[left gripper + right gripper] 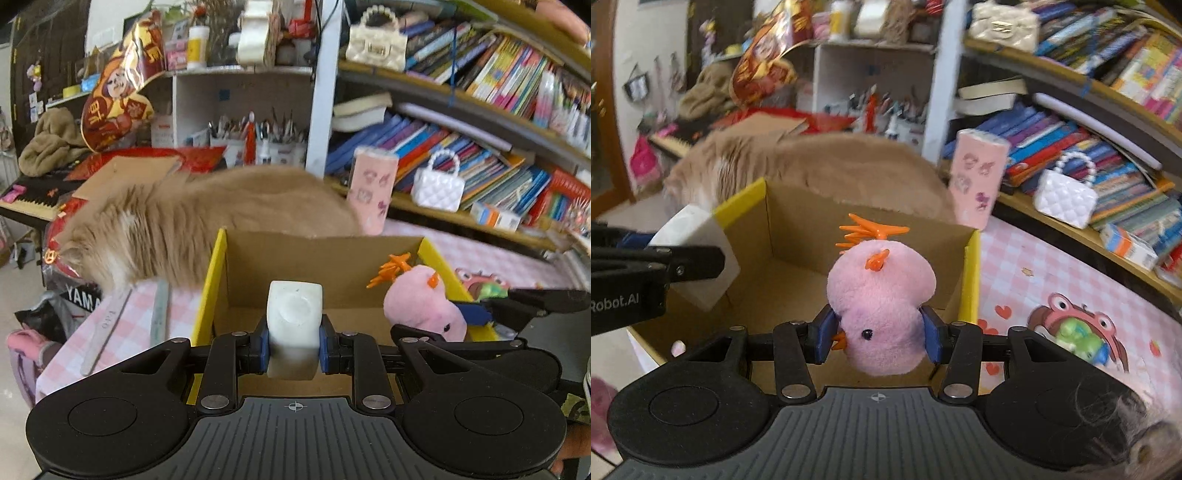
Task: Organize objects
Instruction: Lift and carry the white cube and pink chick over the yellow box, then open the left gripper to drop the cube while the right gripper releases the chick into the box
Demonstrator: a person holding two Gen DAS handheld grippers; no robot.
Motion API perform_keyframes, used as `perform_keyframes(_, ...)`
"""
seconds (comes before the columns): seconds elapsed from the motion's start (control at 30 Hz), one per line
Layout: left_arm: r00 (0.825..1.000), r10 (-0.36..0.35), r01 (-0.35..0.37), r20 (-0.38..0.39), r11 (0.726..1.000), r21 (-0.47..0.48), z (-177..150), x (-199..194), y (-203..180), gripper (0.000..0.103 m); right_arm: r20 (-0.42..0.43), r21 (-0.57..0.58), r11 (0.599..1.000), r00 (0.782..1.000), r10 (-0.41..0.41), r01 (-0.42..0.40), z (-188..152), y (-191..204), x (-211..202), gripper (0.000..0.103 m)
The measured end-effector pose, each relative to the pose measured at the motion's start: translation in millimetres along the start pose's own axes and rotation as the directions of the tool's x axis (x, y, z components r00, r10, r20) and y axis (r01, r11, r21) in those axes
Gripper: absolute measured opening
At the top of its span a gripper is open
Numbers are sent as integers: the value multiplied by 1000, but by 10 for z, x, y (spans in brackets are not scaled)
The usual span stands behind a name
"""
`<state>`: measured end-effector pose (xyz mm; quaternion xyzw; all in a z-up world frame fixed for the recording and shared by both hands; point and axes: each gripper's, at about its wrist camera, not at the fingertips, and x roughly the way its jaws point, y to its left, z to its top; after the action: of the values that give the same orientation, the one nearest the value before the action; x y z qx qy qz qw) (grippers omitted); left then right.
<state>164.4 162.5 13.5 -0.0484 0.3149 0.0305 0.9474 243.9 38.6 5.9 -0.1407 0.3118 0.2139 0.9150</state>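
1. Straight ahead of both my grippers sits the open cardboard box, with yellow flap edges, on a pink checked cloth; its floor looks bare from what I can see.
2. My left gripper is closed most of the way onto a white block. The blue pads press its two sides, and the block hangs over the near part of the box.
3. My right gripper is clamped about halfway shut on a pink plush bird with an orange crest. The soft body bulges between the pads, and the bird is held above the box's right half.
4. I judge the step in hand to be dropping both things into the box. To do it well, I would lower each until it is below the rim before opening, and keep the block left and the bird right so they do not knock together.
5. A fluffy tan cat lies just behind the far wall of the box, so I would keep my moves slow and inside the walls.
6. The plush may cling to the pads, so I would open wide and lift straight up.
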Motion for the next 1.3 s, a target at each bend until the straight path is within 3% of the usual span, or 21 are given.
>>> perform_keyframes(0.17,999,11,-11,-43,1000,13,-13,231,-51,23,-73,-124,992,997,-15,6,21,-37,231,45)
perform_keyframes(0.3,997,18,-17,-72,1000,23,-25,383,-101,23,-81,-219,976,996,-33,14,22,-14,318,45)
perform_keyframes(0.63,994,20,-16,-103,999,46,-34,512,-176,23,-110,-295,951,992,59,-89,39,-108,404,45)
perform_keyframes(0.77,994,16,-11,-104,998,54,-30,524,-190,25,-122,-302,949,991,52,-87,48,-86,420,45)
perform_keyframes(0.83,995,22,-17,-94,998,52,-17,497,-192,27,-107,-298,951,993,50,-81,51,-82,398,47)
perform_keyframes(0.9,996,14,-11,-84,999,41,12,436,-186,28,-79,-293,954,996,46,-67,40,-85,349,55)
perform_keyframes(1.13,999,-7,5,41,999,40,118,-26,-181,34,-23,-167,984,998,54,-57,78,-141,34,55)
perform_keyframes(1.3,993,-19,17,119,1000,18,97,-395,-153,50,43,-24,999,998,48,-46,80,-171,-327,53)
